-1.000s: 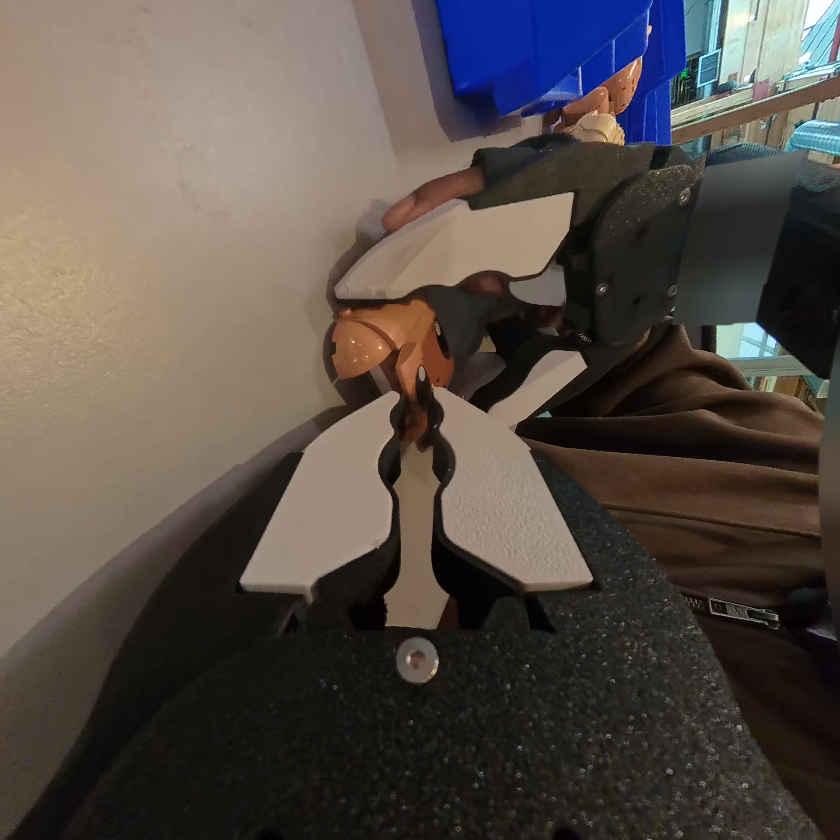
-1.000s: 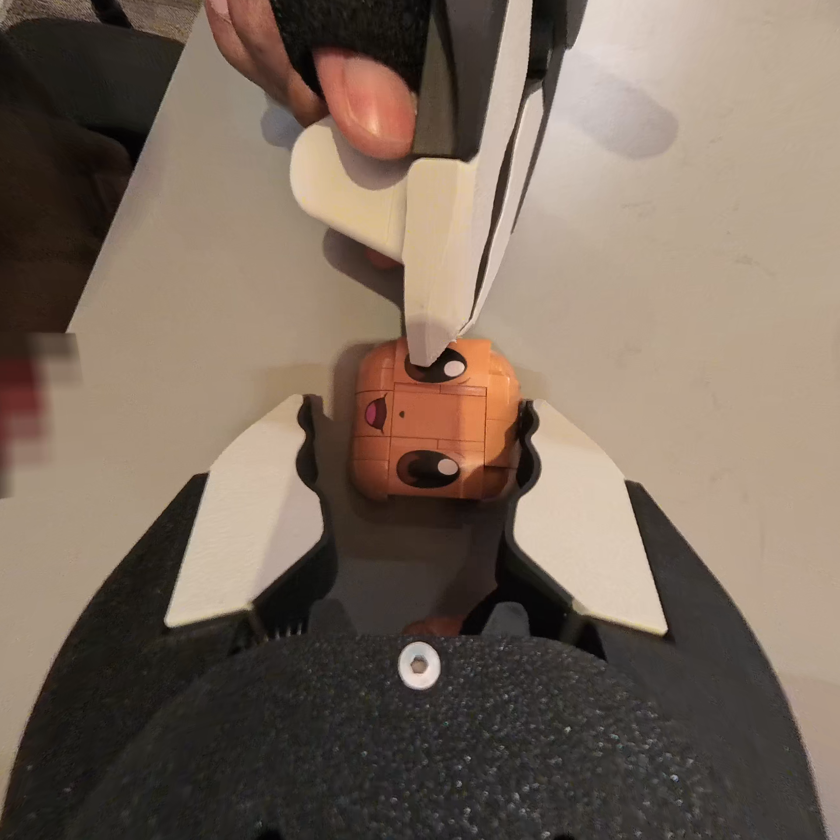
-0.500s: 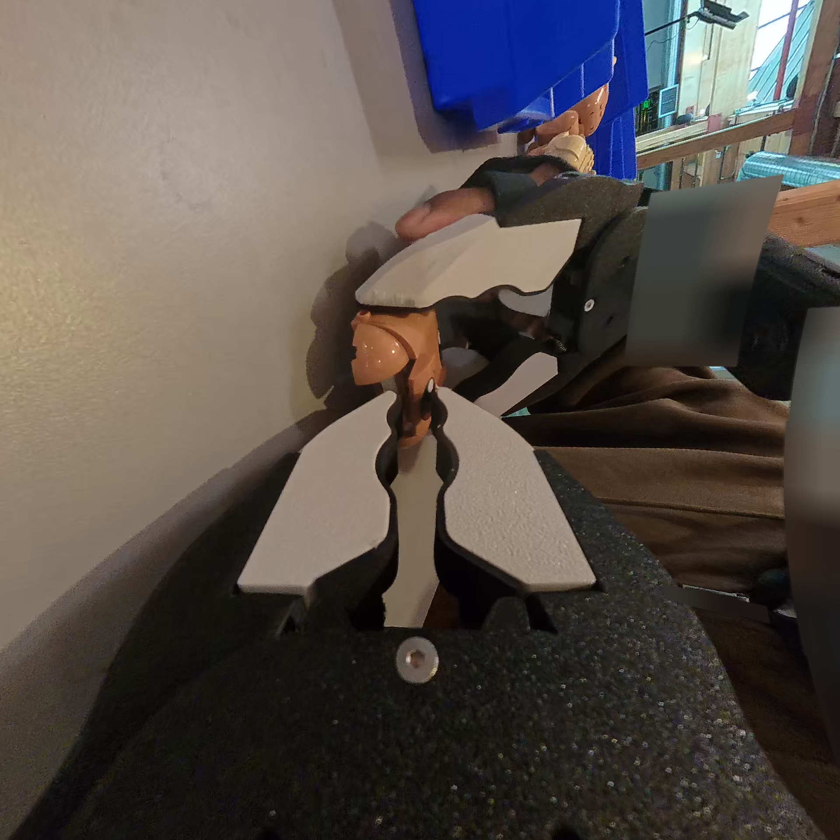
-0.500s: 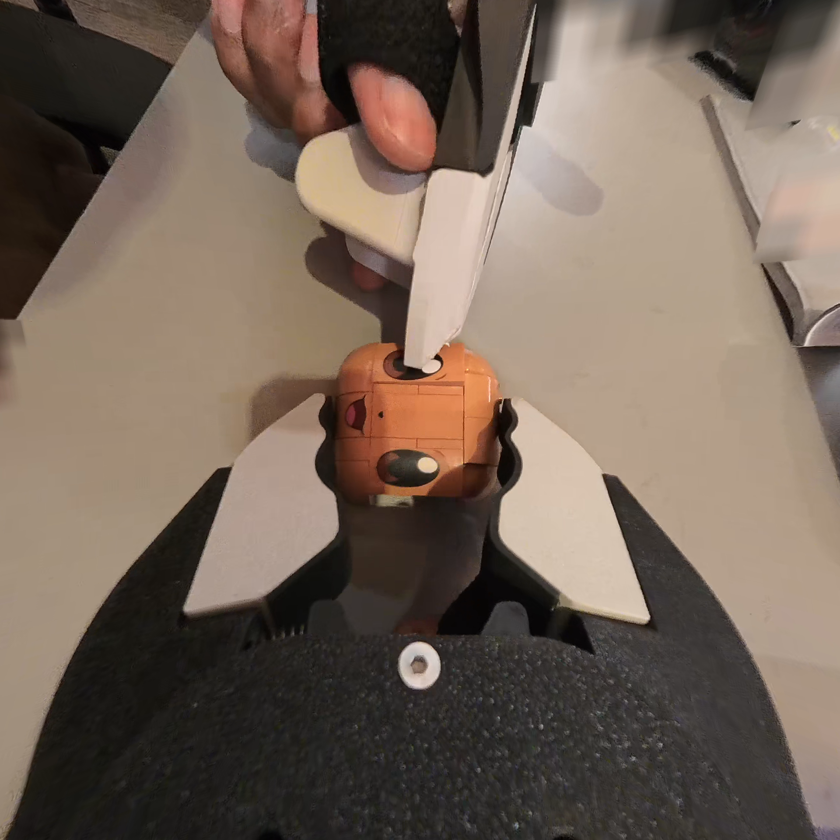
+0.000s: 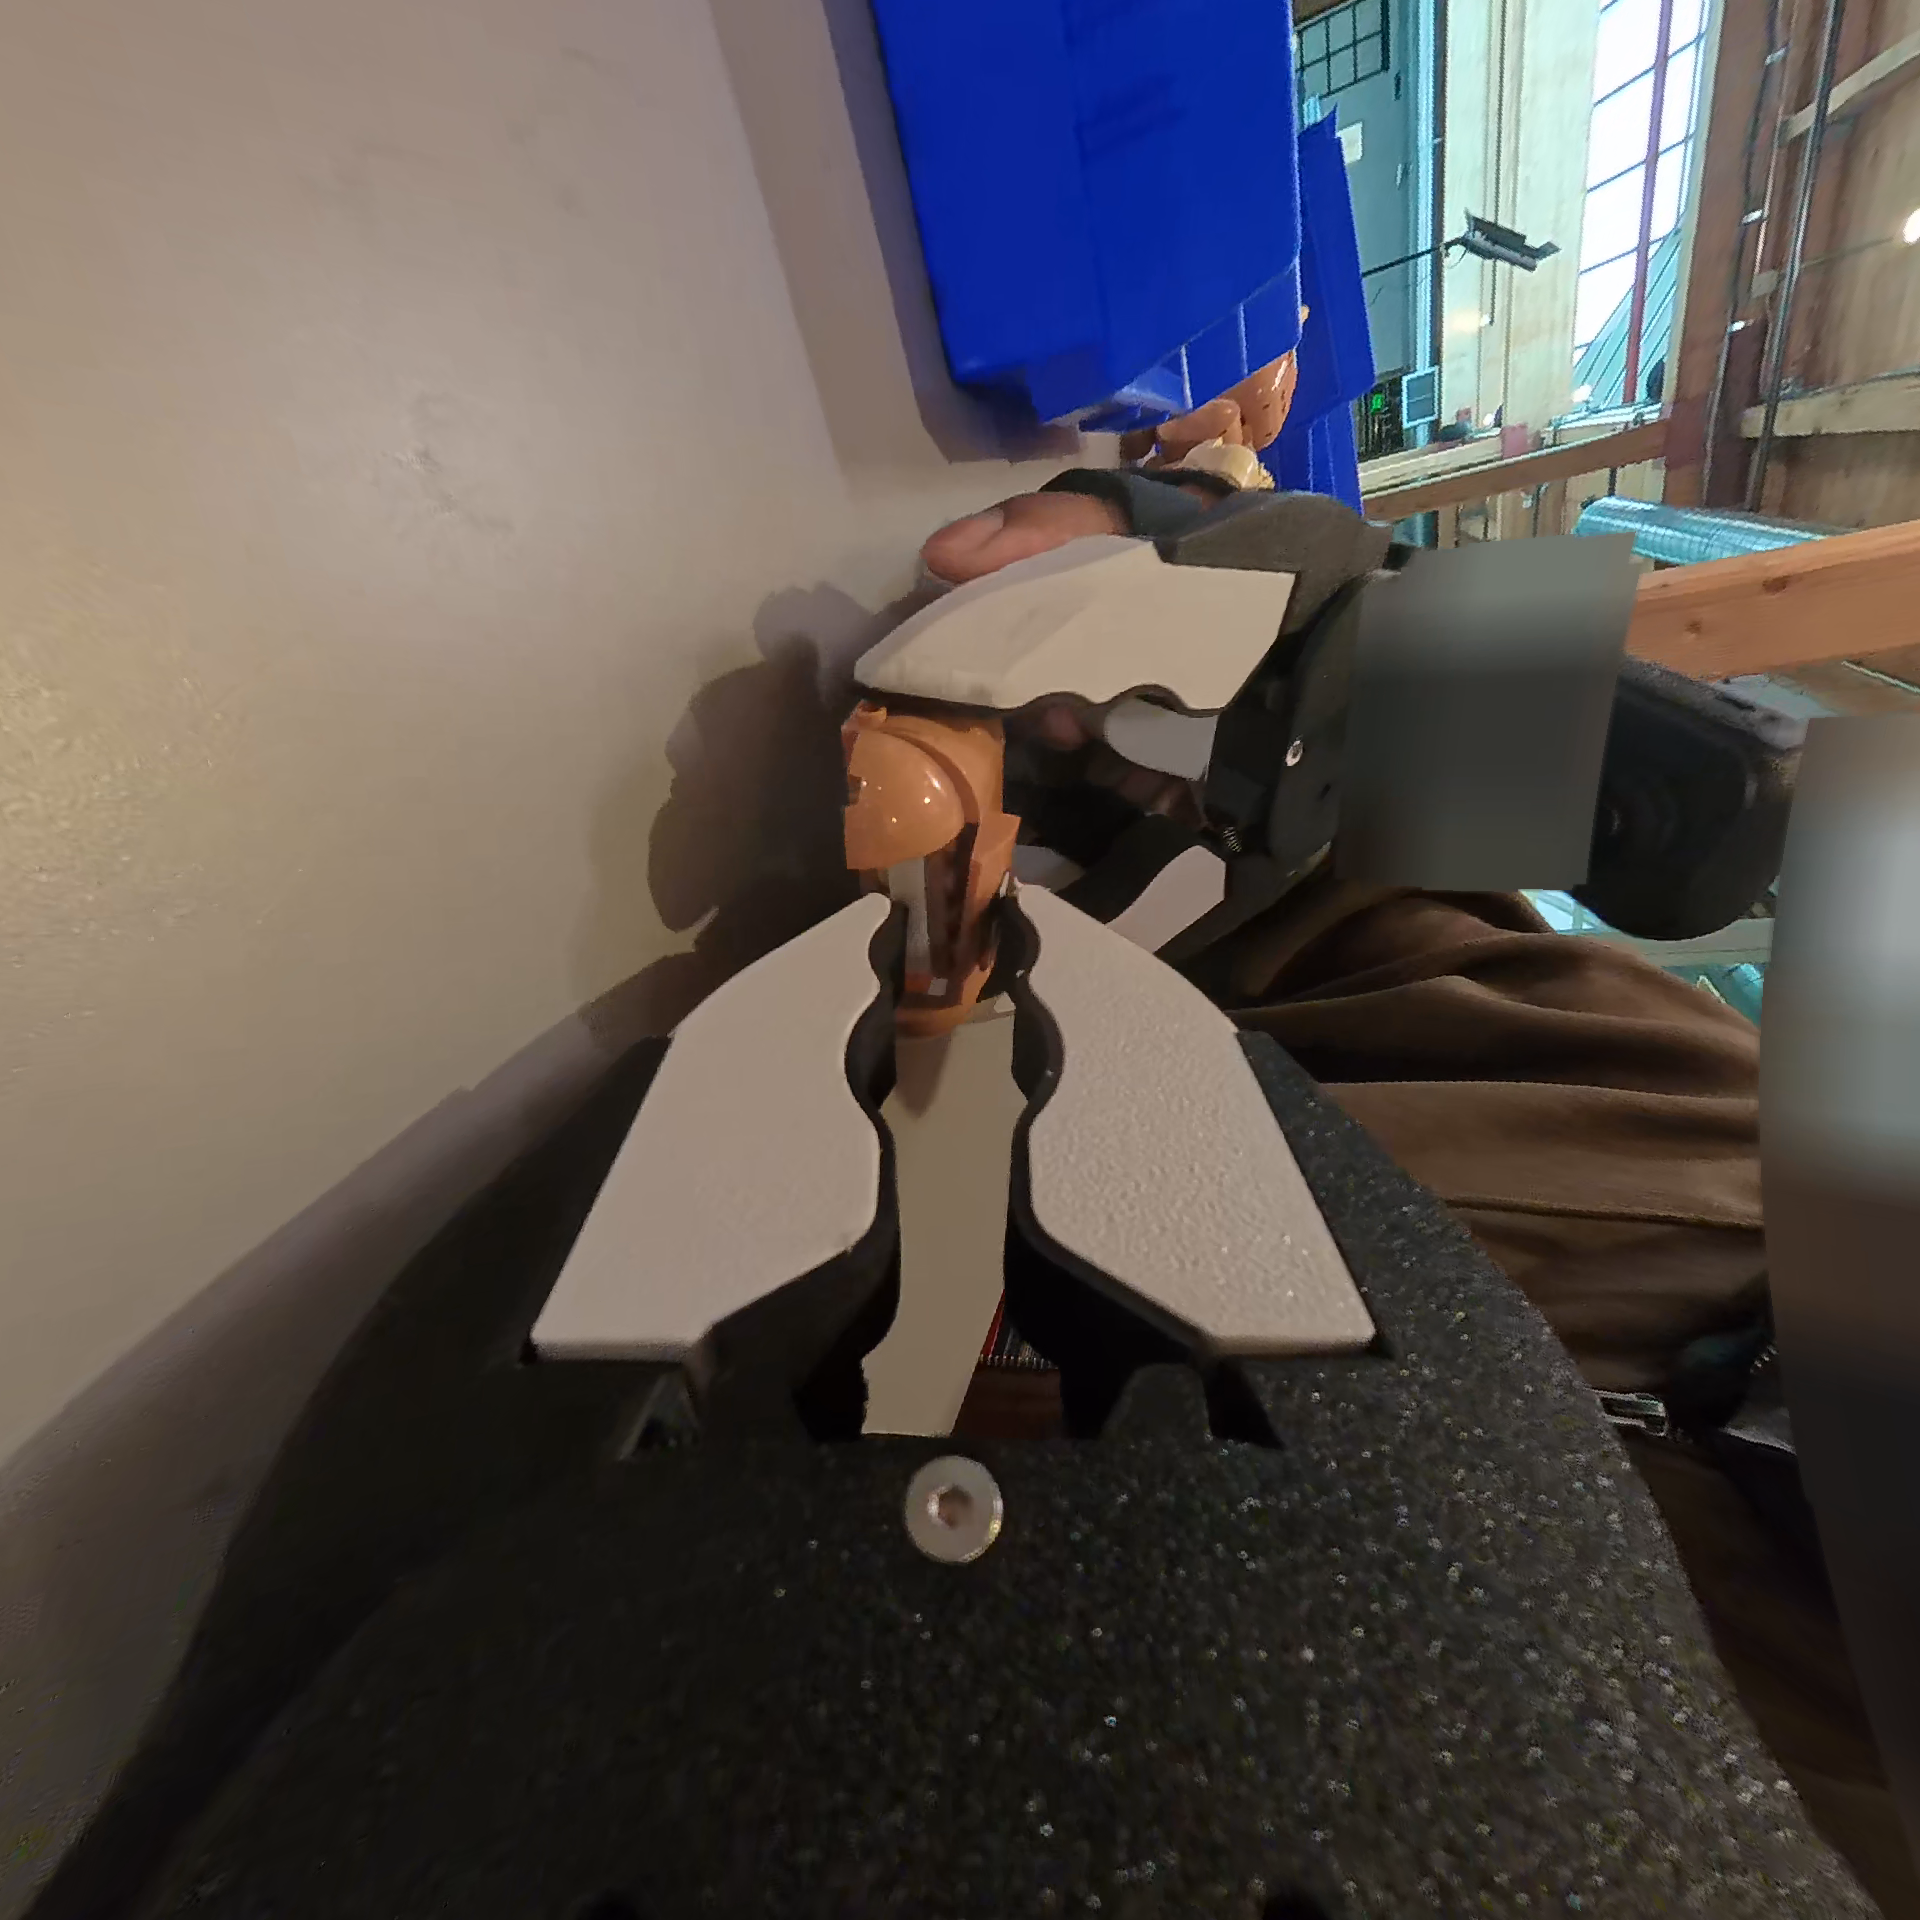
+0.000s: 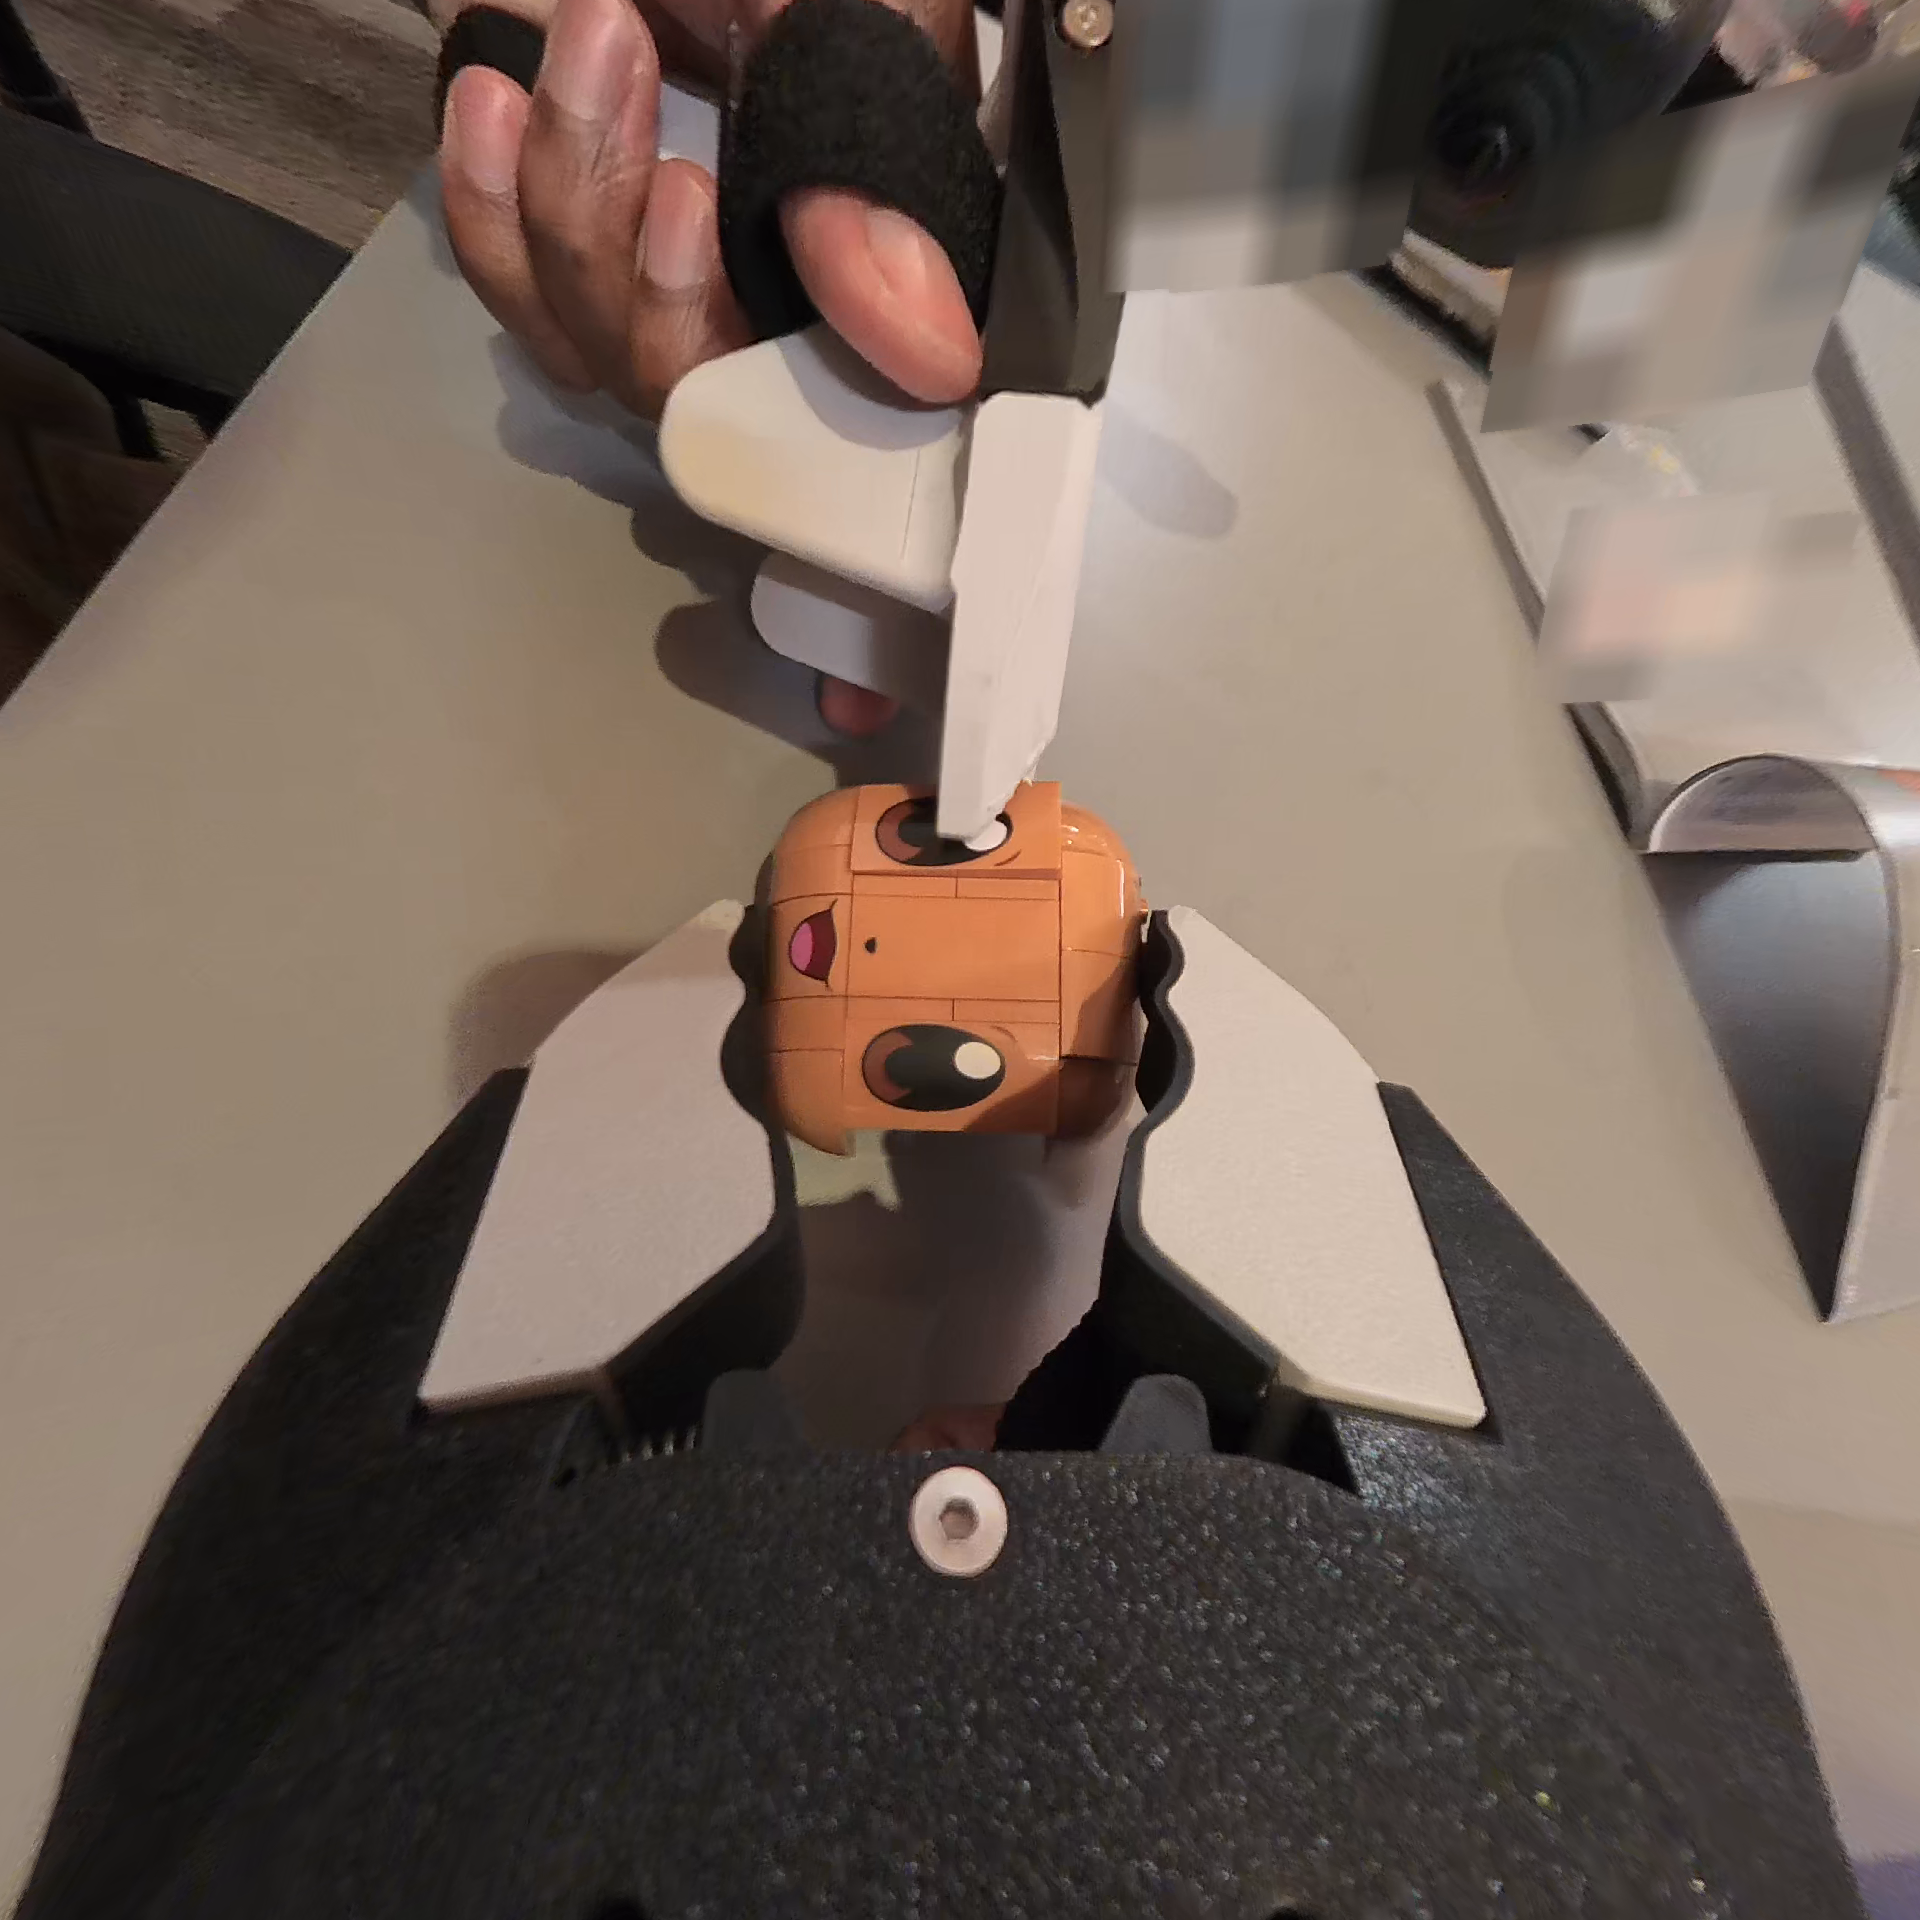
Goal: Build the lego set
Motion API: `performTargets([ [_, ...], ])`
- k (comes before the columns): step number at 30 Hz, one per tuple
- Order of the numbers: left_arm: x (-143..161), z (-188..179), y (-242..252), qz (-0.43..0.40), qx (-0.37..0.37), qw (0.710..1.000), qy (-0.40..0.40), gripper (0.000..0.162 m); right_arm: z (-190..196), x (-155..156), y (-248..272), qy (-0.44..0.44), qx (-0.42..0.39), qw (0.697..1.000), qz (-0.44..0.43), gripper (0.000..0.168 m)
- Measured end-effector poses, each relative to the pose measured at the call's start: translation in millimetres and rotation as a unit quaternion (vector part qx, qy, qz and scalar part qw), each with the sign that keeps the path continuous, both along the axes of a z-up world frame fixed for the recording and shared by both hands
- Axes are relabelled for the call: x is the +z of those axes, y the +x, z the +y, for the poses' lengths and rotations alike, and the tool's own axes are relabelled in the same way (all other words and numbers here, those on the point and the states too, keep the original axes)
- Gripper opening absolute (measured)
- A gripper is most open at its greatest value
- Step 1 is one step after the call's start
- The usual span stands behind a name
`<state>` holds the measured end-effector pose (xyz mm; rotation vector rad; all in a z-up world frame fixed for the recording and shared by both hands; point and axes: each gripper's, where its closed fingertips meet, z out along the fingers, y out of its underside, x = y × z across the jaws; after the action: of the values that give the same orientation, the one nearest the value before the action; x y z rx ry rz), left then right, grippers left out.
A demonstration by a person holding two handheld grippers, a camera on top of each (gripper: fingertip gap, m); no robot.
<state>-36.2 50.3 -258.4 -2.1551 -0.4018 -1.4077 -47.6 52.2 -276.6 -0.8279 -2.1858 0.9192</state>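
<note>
**Lego head held between two tools above the surface**

The orange lego head [image 6: 940, 987], its printed face turned to the right wrist camera, was clamped across its sides by the right tool [image 6: 943, 997]. The left tool [image 5: 948, 961] was clenched on the head's far edge, entering from twelve o'clock in the right wrist view, one of its fingers [image 6: 1013, 623] over the upper eye. Both tools were equally near; the head lay dead ahead of each, just clear of the grey surface [image 6: 312, 727]. Blue bins [image 5: 1091, 208] stood at one o'clock beyond.

Lego head's [image 6: 951, 977] far eye half hidden
</note>
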Motion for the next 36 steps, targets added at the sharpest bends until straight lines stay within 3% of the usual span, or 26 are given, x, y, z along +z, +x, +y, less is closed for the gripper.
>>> performTargets([
  [6,2.1,1.8,-2.9,0.008,0.021,1.000,0.014,0.016,2.0,0.8,-3.0,0.019,-0.008,1.000,0.018,0.069],
  [11,5.9,1.4,-1.5,0.024,0.014,1.000,0.015,0.005,3.4,-0.4,-3.9,0.036,-0.013,0.999,0.025,0.069],
  [36,11.5,-1.0,-2.9,0.029,0.000,1.000,0.008,0.008,1.0,10.4,-5.2,0.044,-0.010,0.996,0.073,0.069],
])
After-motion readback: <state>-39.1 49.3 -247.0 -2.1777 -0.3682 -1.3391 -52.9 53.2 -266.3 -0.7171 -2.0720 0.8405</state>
